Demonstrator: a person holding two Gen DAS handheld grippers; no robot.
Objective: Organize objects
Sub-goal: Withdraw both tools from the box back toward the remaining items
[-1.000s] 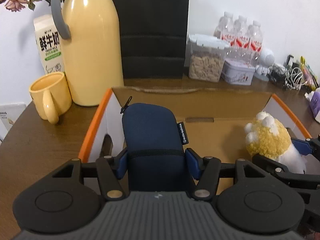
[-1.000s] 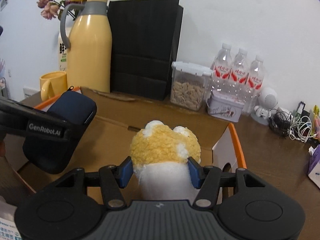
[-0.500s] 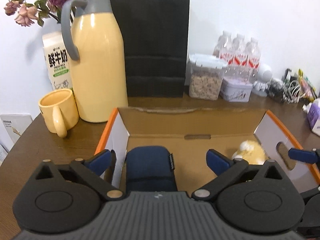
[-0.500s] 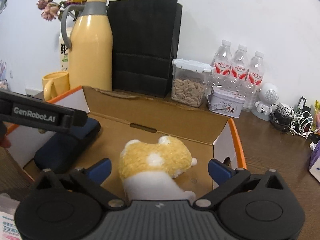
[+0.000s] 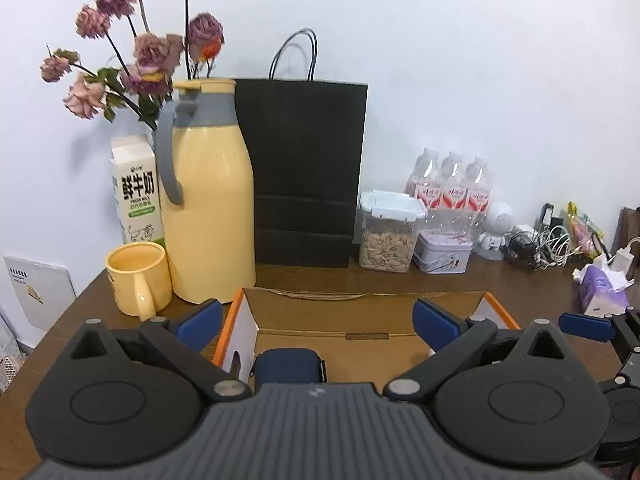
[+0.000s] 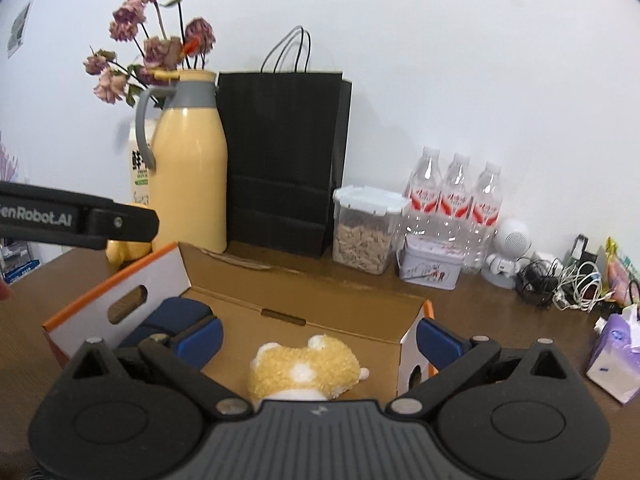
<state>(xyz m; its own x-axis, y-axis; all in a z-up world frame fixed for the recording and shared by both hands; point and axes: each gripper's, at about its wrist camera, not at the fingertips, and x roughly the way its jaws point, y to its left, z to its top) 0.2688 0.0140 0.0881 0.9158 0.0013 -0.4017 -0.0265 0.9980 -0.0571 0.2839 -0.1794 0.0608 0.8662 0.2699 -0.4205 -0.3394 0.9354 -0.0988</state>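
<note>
Both claws are gaping fully wide, gripping nothing: the left claw (image 5: 318, 326) above the navy pouch (image 5: 287, 367), the right claw (image 6: 318, 338) above the plush toy (image 6: 306, 372), both lying in the cardboard box (image 6: 320, 312) at lower centre.

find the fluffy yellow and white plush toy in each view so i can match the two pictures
Left wrist view: the fluffy yellow and white plush toy is not visible; the gripper body hides the box floor on that side.
Right wrist view: the plush toy lies low at centre, on the floor of the open cardboard box, just above the gripper body.
Shared landmark: the black paper bag standing behind the box.
</note>
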